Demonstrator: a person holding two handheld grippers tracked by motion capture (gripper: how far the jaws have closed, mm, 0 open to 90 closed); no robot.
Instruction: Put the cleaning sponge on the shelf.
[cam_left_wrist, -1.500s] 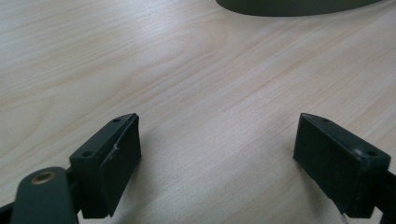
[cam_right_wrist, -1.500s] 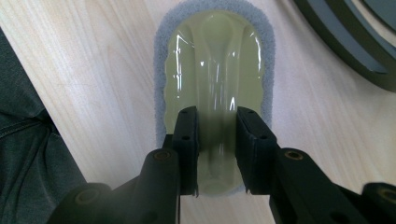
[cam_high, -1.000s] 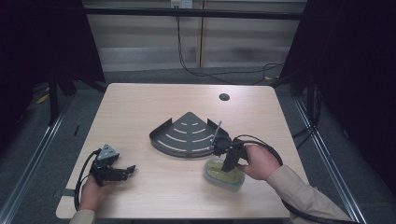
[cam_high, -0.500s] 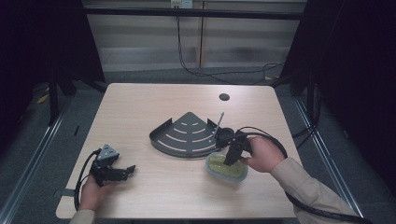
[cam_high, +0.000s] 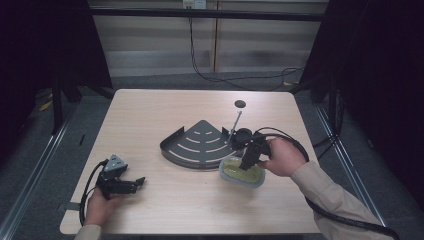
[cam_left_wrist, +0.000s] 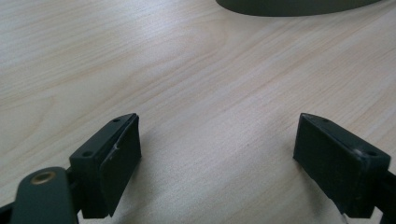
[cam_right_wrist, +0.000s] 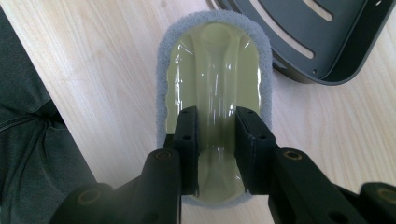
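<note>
Glossy green scrubber, fuzzy grey rim

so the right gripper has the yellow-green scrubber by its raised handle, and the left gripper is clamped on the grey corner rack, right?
Not quite. The left gripper holds nothing: the left gripper view shows its jaws wide apart over bare table, with the grey corner rack well away. The right gripper does grip the yellow-green scrubber by its raised handle.

Bright lit table, dark surroundings, glare on glossy scrubber
</note>
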